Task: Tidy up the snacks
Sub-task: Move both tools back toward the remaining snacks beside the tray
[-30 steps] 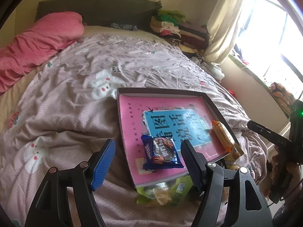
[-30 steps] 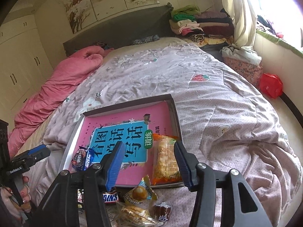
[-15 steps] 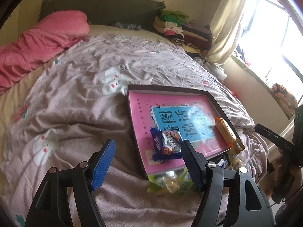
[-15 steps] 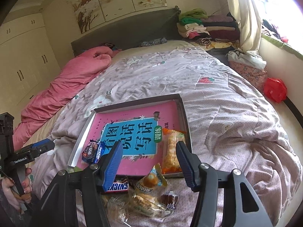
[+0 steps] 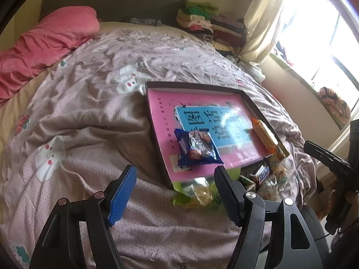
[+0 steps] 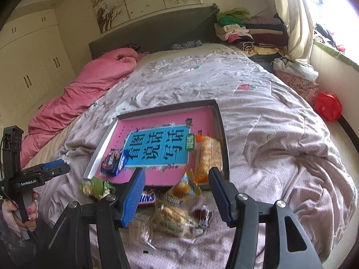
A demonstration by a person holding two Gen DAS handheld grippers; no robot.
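A shallow dark-rimmed tray (image 5: 249, 98) (image 6: 218, 121) lined with a pink and blue book lies on the quilt. In it are a blue cookie packet (image 5: 197, 149) (image 6: 113, 162) and an orange wafer packet (image 5: 265, 135) (image 6: 207, 157). Loose snacks lie before its near edge: a green packet (image 5: 195, 191) (image 6: 97, 186), a Snickers bar (image 5: 261, 172) (image 6: 147, 198), a yellow cake packet (image 6: 182, 188), a clear pastry pack (image 6: 172, 218) and a dark candy (image 6: 202, 215). My left gripper (image 5: 175, 173) hovers open near the green packet. My right gripper (image 6: 176, 174) hangs open over the loose pile, holding nothing.
The quilt (image 5: 78, 134) covers a wide bed. A pink duvet (image 6: 89, 94) lies at the far left, folded clothes (image 6: 246, 31) are stacked by the headboard, and a curtain (image 6: 296, 18) hangs by the window. A red box (image 6: 327, 108) sits on the floor at right.
Both grippers have drawn back from the tray, so more of the loose snacks shows in front of it. The right jaws stand a little wider.
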